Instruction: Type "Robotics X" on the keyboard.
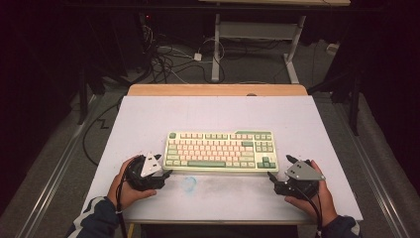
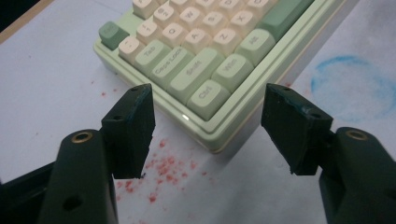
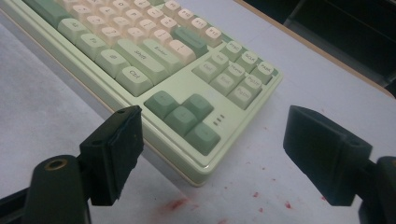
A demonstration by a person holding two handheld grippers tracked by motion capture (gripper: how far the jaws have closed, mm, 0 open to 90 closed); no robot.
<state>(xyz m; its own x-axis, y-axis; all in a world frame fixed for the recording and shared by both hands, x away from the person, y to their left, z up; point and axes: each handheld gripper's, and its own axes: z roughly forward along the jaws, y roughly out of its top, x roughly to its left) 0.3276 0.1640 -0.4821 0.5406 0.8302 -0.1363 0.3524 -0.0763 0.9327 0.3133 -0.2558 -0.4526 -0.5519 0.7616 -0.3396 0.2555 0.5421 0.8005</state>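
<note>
1. The left gripper (image 1: pixel 167 173) sat at the near-left corner of the keyboard (image 1: pixel 220 150), jaws apart and holding nothing; that corner (image 2: pixel 219 140) lay between them, untouched.
2. The keyboard lay flat mid-table (image 1: pixel 148 114), square to its near edge.
3. The right gripper (image 1: pixel 270 175) waited by the near-right corner (image 3: pixel 201 175), jaws wide and empty.
4. The step looked like lining up for a two-handed grasp; next, both jaws would need to close on the corners together.

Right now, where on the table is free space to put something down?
Free: the wide strip between the keyboard and the table's far wooden edge, and both side margins. Crowded: the near edge, where the left gripper and right gripper flank the keyboard's corners.
</note>
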